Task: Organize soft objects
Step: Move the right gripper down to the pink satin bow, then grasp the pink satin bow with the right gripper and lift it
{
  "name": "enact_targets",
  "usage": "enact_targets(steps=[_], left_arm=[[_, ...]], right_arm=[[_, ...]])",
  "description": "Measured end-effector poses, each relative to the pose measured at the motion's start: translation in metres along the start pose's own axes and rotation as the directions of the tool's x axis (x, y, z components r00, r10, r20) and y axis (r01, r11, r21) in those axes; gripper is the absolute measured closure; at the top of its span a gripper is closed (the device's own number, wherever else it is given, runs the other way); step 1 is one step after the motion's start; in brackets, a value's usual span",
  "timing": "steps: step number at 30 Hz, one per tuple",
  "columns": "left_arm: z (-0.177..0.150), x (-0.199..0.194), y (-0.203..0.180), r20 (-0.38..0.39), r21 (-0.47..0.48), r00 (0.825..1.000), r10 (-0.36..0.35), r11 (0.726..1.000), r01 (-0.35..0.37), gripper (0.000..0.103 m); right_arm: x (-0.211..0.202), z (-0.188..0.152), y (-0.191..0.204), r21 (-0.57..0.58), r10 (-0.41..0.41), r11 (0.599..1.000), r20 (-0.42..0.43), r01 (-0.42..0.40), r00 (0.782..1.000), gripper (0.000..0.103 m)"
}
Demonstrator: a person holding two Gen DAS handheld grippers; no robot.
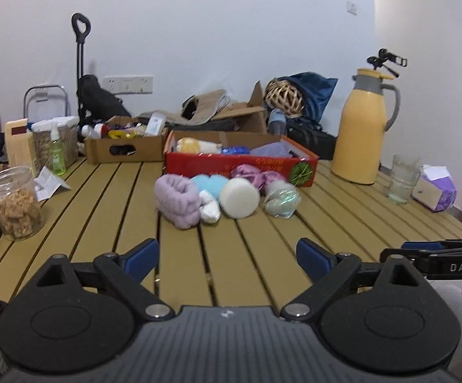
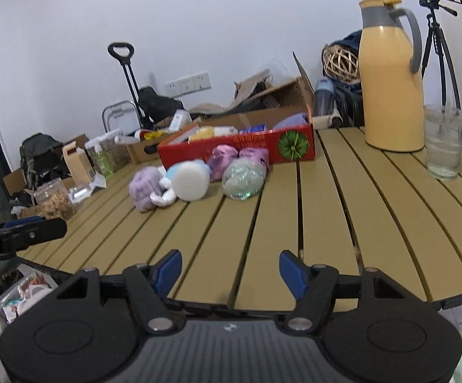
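While both grippers hang over the near edge of the slatted table, nothing's in either one. Left gripper: blue pads spread wide, bare slats btwn them. Right gripper: same story, jaws wide apart, holding nothing. Each shows up in the other's cam, left gripper at the far left of the right wrist view, right gripper at the far right of the left wrist view, side-on.

Soft stuff sits bunched mid-table, right in front of the red box. Left to right from the left cam: lilac fuzzy bundle, small white piece tucked against it, light blue fluffy item behind, round white sponge on its edge w/ flat face toward cam, pink-purple shiny ball up against the box front, and a pale iridescent mesh puff at the right end. All touching or just beside one another.

Red box is open-topped; already has a yellow-white soft item, something blue and a lilac cloth inside. Can't tell exactly what they are.

Around: yellow thermos jug to the right of the box, stacked clear cups and a tissue pack further right. Left side: clear jar w/ brown chunks, green spray bottle, brown cardboard box behind.
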State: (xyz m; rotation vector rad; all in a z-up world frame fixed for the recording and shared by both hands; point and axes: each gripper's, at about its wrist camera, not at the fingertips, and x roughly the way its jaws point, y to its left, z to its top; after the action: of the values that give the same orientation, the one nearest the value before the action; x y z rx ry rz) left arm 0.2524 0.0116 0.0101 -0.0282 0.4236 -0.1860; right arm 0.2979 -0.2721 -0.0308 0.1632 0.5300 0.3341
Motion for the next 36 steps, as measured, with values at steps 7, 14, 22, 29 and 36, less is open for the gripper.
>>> enact_targets(steps=[7,14,22,29,36], left_arm=[[0.026,0.045,-0.01,0.015,0.037,0.996,-0.082,0.996,0.082,0.009],[0.079,0.16,-0.001,-0.09,-0.009,0.975,-0.204,0.979,0.204,0.015],[0.109,0.295,0.005,-0.296,-0.065,0.926,-0.233,0.973,0.224,0.042],[0.095,0.329,0.011,-0.339,-0.083,0.889,-0.308,0.951,0.297,0.059],[0.091,0.332,0.01,-0.307,-0.124,0.884,-0.353,0.936,0.33,0.074]], right_arm=[[0.021,0.029,-0.015,0.037,-0.008,0.999,0.043,0.006,0.999,0.037],[0.094,0.089,-0.038,0.047,0.026,0.998,0.052,-0.028,0.998,0.037],[0.202,0.135,-0.063,0.049,0.037,0.998,0.004,-0.037,0.999,0.045],[0.264,0.129,-0.076,0.129,0.124,0.986,-0.104,-0.11,0.987,0.059],[0.27,0.128,-0.082,0.16,0.168,0.975,-0.097,-0.151,0.981,0.078]])
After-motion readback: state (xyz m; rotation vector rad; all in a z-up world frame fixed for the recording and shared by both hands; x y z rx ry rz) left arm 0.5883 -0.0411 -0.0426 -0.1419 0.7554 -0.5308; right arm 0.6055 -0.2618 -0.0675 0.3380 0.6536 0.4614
